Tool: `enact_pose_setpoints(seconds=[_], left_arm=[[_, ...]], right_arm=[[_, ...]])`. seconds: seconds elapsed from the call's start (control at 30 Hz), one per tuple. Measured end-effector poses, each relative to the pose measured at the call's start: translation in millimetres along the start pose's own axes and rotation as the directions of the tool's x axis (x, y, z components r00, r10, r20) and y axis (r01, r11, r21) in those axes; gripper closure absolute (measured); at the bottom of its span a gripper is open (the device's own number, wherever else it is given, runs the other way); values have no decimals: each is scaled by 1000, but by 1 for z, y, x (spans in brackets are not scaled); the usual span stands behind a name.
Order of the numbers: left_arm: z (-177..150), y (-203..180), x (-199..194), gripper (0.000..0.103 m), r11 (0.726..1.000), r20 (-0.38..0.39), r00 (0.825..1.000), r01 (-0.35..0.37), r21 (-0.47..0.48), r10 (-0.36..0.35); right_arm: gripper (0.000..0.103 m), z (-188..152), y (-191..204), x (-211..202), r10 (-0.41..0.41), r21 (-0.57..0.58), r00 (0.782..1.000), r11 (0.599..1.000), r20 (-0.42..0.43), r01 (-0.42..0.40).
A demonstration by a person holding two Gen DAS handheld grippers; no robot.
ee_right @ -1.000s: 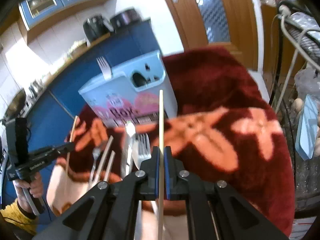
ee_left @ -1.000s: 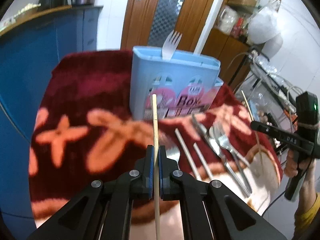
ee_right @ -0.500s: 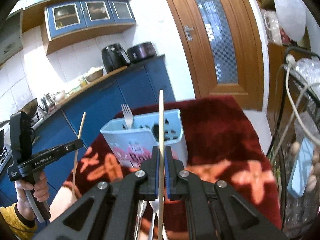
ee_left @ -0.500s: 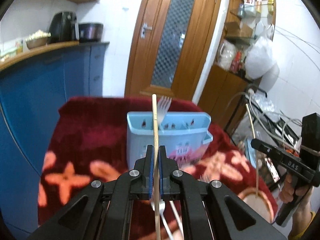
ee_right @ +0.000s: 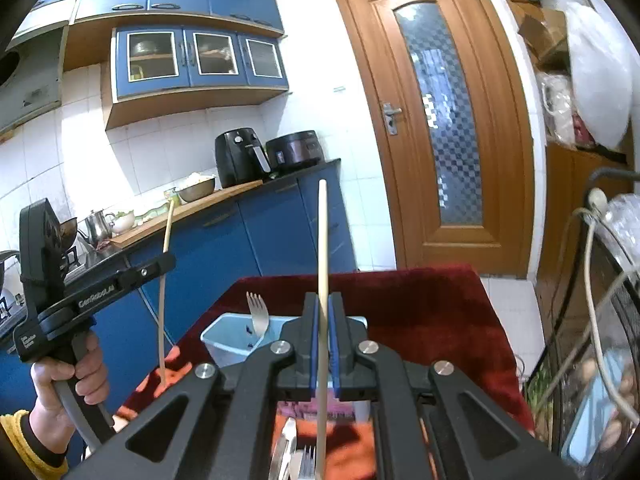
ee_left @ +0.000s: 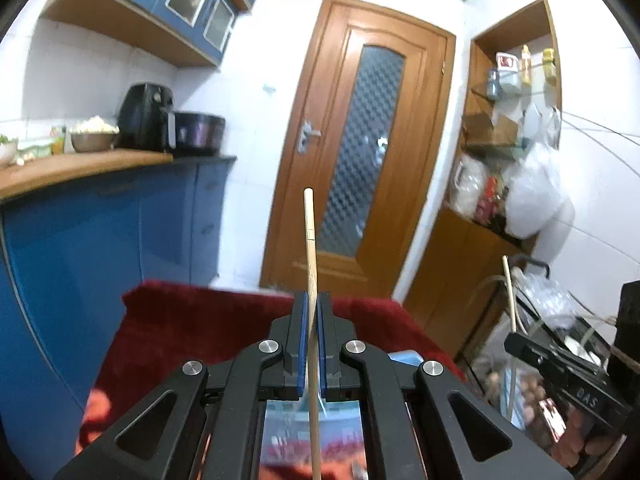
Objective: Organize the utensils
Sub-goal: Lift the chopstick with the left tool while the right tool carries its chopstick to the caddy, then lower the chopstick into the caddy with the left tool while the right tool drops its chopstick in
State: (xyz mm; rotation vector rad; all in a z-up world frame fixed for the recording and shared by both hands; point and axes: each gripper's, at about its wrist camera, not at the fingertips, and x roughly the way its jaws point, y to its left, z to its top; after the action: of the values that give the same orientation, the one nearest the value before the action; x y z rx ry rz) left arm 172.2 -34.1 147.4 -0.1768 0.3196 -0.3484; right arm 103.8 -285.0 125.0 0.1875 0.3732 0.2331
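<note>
Left claw clamps upright chopstick; blurred blue holder, probably, below on red cloth.

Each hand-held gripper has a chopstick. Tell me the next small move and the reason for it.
Probably lower both chopsticks, lower ends first, into the blue utensil holder. The left hand-held gripper is shut on the left chopstick, the right hand-held gripper on the right chopstick; both sticks stand nearly upright above the red cloth. The holder, holding only a fork, sits just ahead and below.

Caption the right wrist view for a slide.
Right gripper clamps a chopstick upright above the blue utensil holder.
</note>
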Motion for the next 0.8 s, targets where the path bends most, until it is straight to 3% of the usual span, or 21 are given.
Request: enact_pose_setpoints(seconds=[0.23,0.53,0.8], left_arm=[[12,3,26,99,999,87,995,-42,5,42],[-4,11,61,99,991,184,974,-135,9,131],[-35,12,81,99,988,161,976,-152,30,145]], right_arm=[[97,15,6,29,3,-35,997,999,75,0],[97,8,3,72,-10,-45,986,999,165,18],[97,-13,-9,95,-20,-60,990,998,141,29]])
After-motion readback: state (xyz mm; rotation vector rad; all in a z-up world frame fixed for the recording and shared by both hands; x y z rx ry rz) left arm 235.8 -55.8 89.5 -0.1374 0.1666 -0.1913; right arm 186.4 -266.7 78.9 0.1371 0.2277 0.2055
